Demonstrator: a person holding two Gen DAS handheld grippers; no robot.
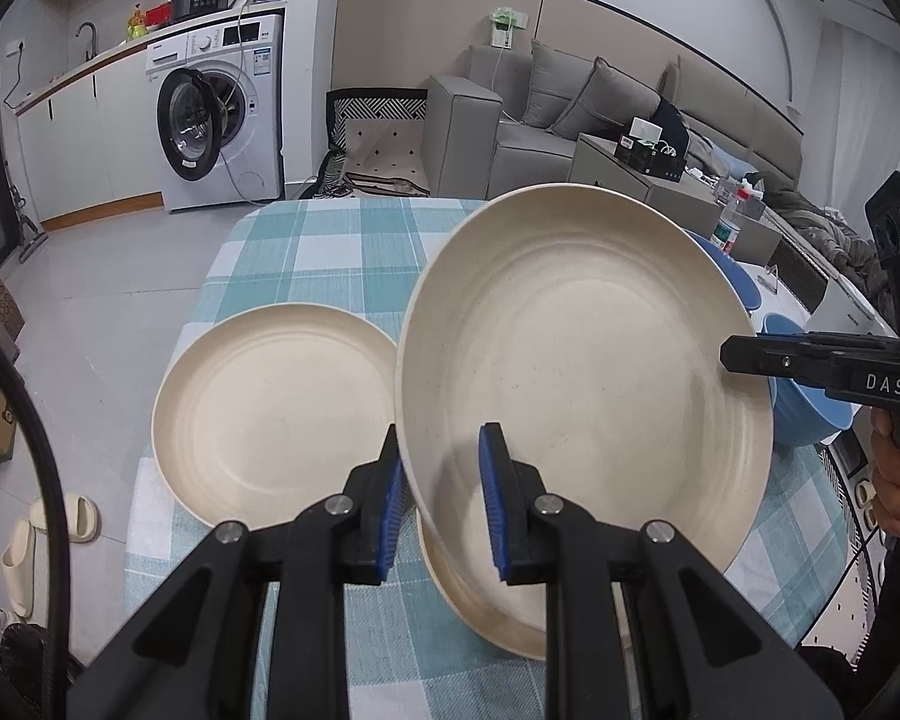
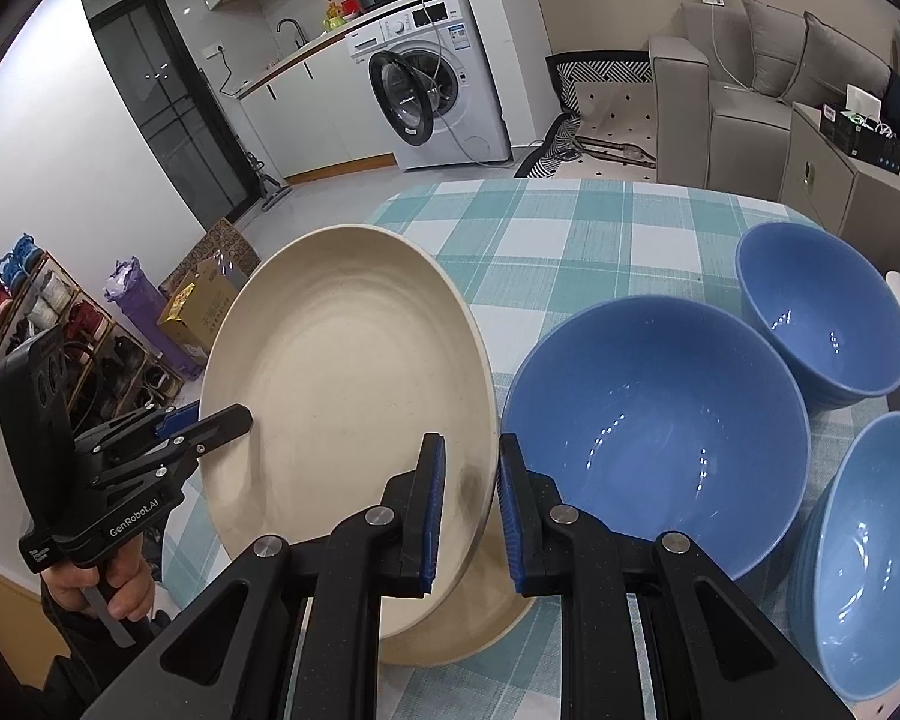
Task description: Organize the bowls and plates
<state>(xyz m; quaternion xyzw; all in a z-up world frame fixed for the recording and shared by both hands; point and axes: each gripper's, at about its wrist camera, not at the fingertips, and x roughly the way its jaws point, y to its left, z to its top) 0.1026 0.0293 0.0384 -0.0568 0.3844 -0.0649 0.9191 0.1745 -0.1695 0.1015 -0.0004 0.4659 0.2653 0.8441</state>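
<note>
On my far left a cream plate lies flat on the checked table. Next to it my left gripper is clamped on the near-left rim of a tilted cream plate, raised over another plate lying beneath. My right gripper straddles the tilted plate's opposite rim, pads on either side; I cannot tell whether they press. Further right stand three blue bowls: a large bowl, a far bowl and a near bowl.
</note>
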